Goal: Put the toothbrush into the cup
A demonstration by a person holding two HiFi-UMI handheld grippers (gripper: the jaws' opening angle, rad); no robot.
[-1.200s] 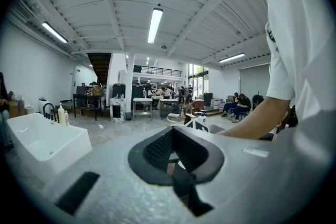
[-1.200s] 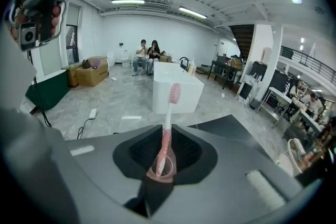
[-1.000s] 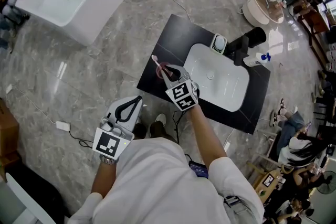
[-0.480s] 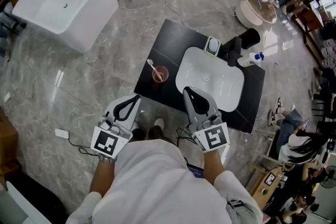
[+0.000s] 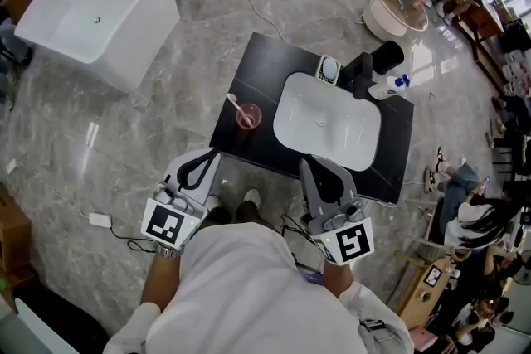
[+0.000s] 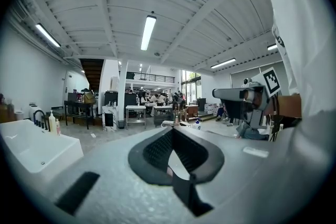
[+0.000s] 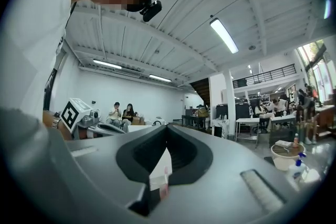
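Observation:
In the head view a pink cup [image 5: 246, 118] stands on the left part of the black table [image 5: 249, 66], with the pink toothbrush [image 5: 236, 104] standing in it, head up and leaning left. Both grippers are held close to the person's body, well short of the cup. My left gripper [image 5: 218, 153] is off the table's near left corner; its jaws meet at the tips with nothing between them. My right gripper [image 5: 305, 162] hangs over the table's near edge, likewise shut and empty. Both gripper views, left gripper [image 6: 172, 128] and right gripper [image 7: 167, 126], look out level across the hall.
A white sink basin [image 5: 328, 110] is set in the table, with a black faucet [image 5: 362, 72] and a blue-capped bottle [image 5: 390, 84] behind it. A white bathtub [image 5: 91, 12] stands far left, a round tub [image 5: 397, 6] far right. Seated people are at the right edge.
The right gripper held the toothbrush over the cup, let it go in the cup, and drew back to the body. The left gripper barely moved.

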